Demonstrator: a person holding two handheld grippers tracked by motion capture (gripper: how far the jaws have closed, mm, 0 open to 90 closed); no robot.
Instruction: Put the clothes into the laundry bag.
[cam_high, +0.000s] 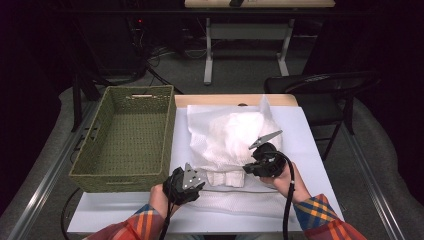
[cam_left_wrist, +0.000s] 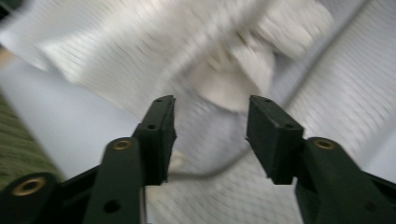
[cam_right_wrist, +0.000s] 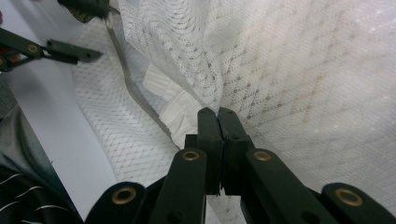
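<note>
At the left of the high view sat the woven green basket (cam_high: 125, 137), rectangular and coarse, presumably waiting to receive the laundry. Lower centre, I had my left gripper (cam_left_wrist: 211, 135) spread apart, nothing pinched, hovering over the white mesh garment (cam_high: 230, 137) crumpled mid-frame on the white table (cam_high: 310, 165). To its right, my right gripper (cam_right_wrist: 218, 119) was pressed together on that netted fabric, probably to lift it.

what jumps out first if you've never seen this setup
A heap of white mesh fabric sits mid-table, right of a green woven basket. The right tongs are shut, pinching a fold of the fabric. The left tongs stand open just over its near edge, nothing between their jaws.
</note>
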